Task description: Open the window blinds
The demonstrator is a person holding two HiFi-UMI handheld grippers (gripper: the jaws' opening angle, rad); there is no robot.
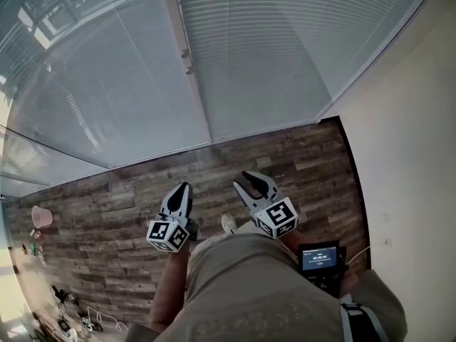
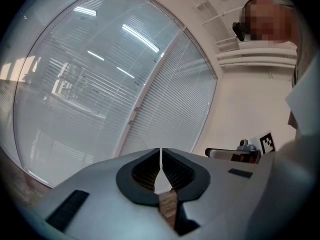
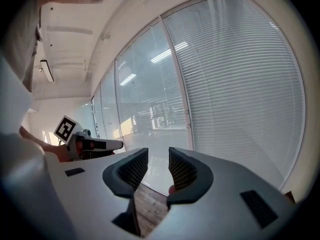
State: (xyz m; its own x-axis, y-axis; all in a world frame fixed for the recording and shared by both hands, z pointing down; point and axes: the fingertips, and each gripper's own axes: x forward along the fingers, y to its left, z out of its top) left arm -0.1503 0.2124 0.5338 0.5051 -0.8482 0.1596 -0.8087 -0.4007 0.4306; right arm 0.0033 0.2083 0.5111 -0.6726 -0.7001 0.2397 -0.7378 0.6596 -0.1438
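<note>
While the head view leaves the jaws vague, each gripper's own view settles them: the left gripper (image 2: 160, 153) is clenched with nothing between its jaws, and the right gripper (image 3: 155, 159) stands released, jaws apart and empty. Only the head view shows both tools side by side over the wood floor (image 1: 107, 205), with a shoe (image 1: 228, 223) between them and a small screen (image 1: 318, 257) at the person's hip. Beyond the floor, well apart from both grippers, the blinds (image 1: 285, 48) hang with their slats shut over the right pane, next to the wall (image 1: 406, 155). A post (image 1: 191, 77) divides them from the left pane (image 1: 92, 84), which looks see-through. The right gripper view alone shows more panes running off to the left.
</note>
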